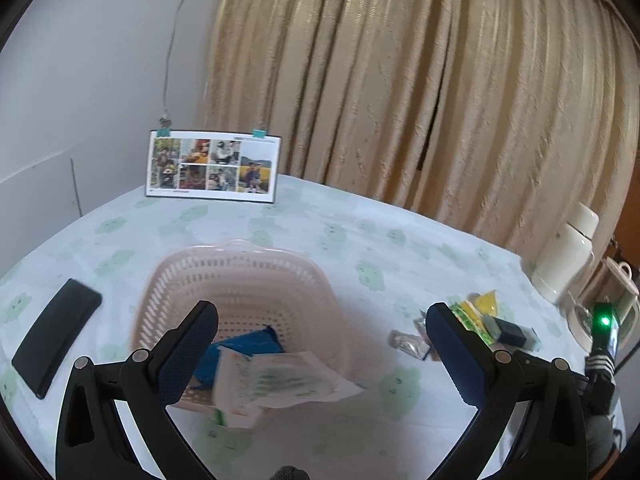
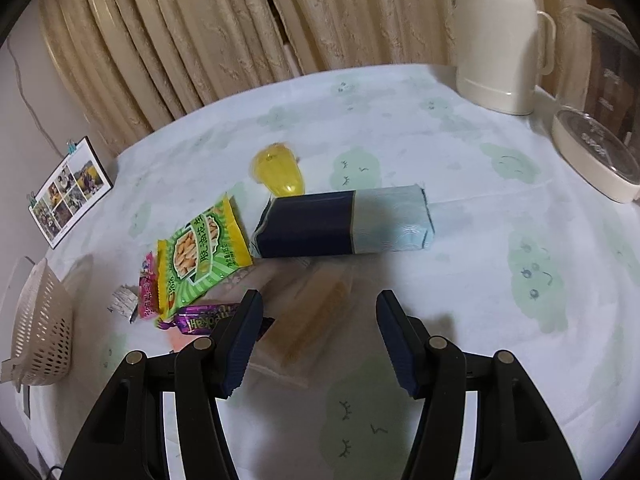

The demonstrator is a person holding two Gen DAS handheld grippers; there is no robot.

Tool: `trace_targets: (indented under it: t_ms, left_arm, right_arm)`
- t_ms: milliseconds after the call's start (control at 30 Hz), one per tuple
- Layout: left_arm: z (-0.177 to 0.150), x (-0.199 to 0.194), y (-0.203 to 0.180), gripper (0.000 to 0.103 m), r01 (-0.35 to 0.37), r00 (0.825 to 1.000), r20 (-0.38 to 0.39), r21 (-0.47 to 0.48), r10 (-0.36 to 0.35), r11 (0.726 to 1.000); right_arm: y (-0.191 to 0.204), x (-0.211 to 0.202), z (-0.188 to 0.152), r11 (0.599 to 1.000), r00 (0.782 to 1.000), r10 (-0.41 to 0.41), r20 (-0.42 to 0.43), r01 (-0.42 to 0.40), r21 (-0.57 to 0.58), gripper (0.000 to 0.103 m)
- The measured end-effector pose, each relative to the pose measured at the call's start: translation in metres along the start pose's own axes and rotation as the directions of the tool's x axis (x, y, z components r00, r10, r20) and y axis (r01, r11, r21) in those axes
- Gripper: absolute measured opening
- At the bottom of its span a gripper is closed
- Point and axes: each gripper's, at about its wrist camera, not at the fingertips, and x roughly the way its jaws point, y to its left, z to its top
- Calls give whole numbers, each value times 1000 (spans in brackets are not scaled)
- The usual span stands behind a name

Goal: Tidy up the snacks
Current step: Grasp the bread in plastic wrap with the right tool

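Observation:
My left gripper [image 1: 322, 320] is open above the near rim of a pink slotted basket [image 1: 240, 276]. A blue packet [image 1: 244, 350] lies in the basket. A blurred white-and-green packet [image 1: 280, 384] hangs across the near rim, with no finger touching it. My right gripper [image 2: 320, 304] is open over a clear-wrapped tan wafer pack [image 2: 316, 316] on the cloth. Ahead of it lie a dark-and-light blue pack [image 2: 344, 224], a yellow jelly cup [image 2: 280, 172], a green-yellow snack bag [image 2: 200, 252], a pink candy [image 2: 147, 288] and a purple candy [image 2: 204, 318].
A white jug [image 2: 500, 44] and a glass-lidded appliance [image 2: 592, 160] stand at the table's back right. A photo card [image 1: 212, 168] leans at the back left. A black flat case [image 1: 56, 336] lies left of the basket. Curtains hang behind the table.

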Motion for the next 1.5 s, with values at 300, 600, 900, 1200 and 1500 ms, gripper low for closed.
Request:
trace_targets:
  t_ms: [300, 600, 900, 1200, 1500]
  left_arm:
    - [-9, 15, -40, 103, 41, 998, -52, 78, -36, 996]
    - [-26, 43, -78, 103, 84, 988, -140, 153, -62, 985]
    - [-45, 71, -126, 103, 144, 971, -222, 255, -88, 956]
    - [-57, 89, -150, 103, 167, 959, -270, 294, -86, 941]
    - [-60, 107, -170, 103, 192, 946, -313, 327, -85, 925]
  right_arm:
    - [1, 3, 0, 997, 1000, -6, -22, 4, -78, 44]
    - [-11, -16, -3, 993, 1000, 3, 11, -1, -115, 42]
    - [-24, -21, -5, 993, 1000, 2, 14, 0, -121, 41]
    - [-32, -14, -6, 992, 997, 64, -34, -67, -106, 42]
    - [-30, -15, -11, 985, 999, 43, -33, -48, -163, 33]
